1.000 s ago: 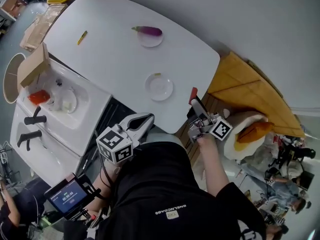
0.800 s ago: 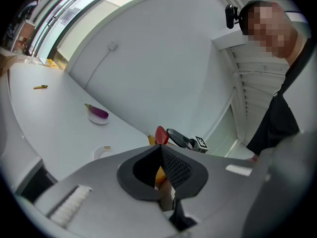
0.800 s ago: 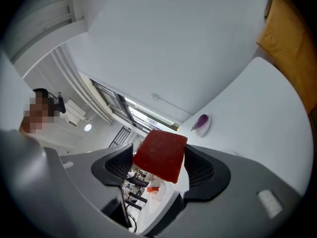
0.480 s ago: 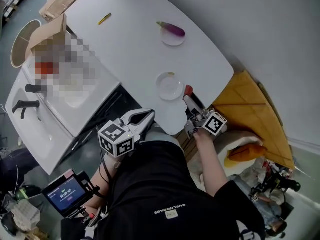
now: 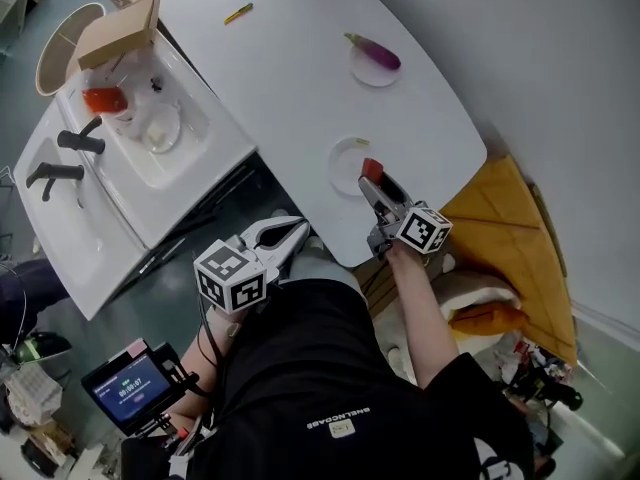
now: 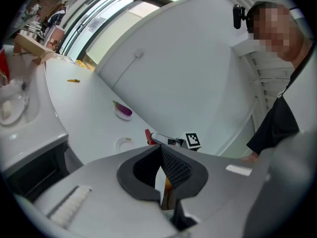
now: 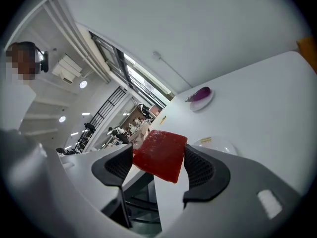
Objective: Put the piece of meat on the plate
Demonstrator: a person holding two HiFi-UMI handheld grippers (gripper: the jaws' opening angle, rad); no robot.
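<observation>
Standing around the plate (image 5: 343, 161): eggplant (image 5: 378, 52) on saucer (image 5: 366, 70) beyond, sink (image 5: 190, 158) leftward.

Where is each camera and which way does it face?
Head view: on the person's head, steeply down at the table; torso, arms, left tongs, right tongs show.
Left gripper view: on left tongs, across the table; own jaws show.
Right gripper view: on right tongs, along the table; jaws grip the piece of meat.
All share the empty plate.
</observation>
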